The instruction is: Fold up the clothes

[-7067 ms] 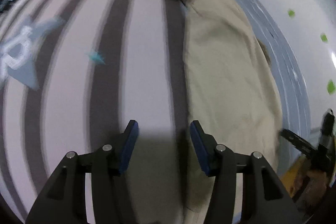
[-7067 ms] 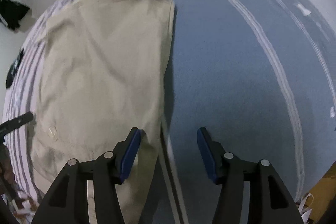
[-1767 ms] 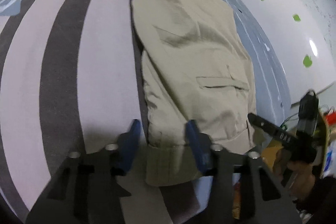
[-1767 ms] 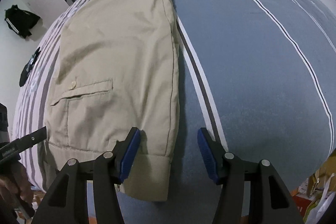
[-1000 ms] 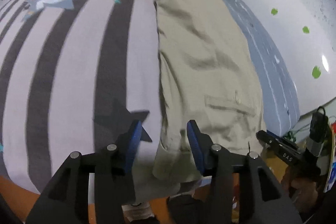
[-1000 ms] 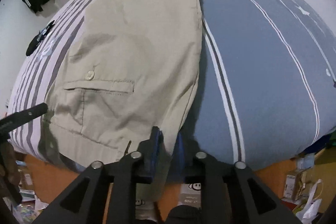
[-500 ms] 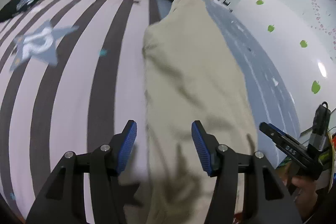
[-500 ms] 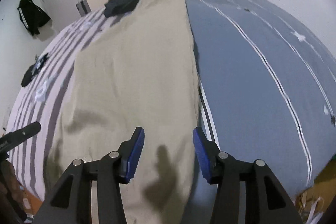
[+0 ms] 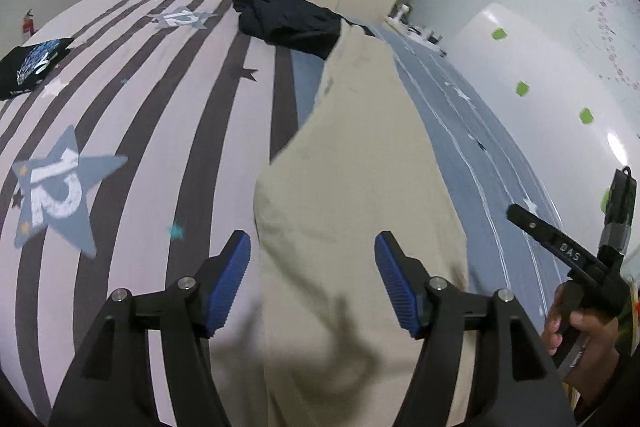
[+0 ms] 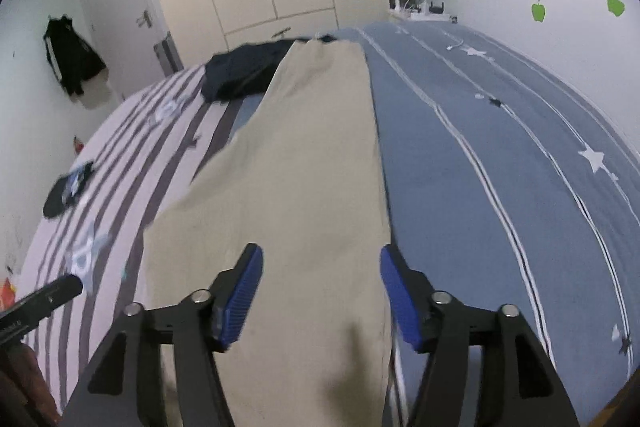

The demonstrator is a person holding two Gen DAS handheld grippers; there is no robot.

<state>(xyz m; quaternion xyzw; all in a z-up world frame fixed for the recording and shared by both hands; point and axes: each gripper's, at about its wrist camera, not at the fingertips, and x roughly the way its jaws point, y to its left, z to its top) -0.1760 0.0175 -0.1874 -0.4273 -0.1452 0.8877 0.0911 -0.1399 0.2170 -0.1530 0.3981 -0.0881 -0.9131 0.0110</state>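
The bed (image 10: 500, 155) fills the room, striped bedding on one half, blue on the other. Khaki trousers (image 9: 352, 187) lie lengthwise along the middle, legs stacked. Both tools hover above them with nothing held: the left gripper (image 9: 312, 283) and right gripper (image 10: 320, 291) have jaws opening. Lengthwise folding looks done; next they probably must reach the far cuffs.
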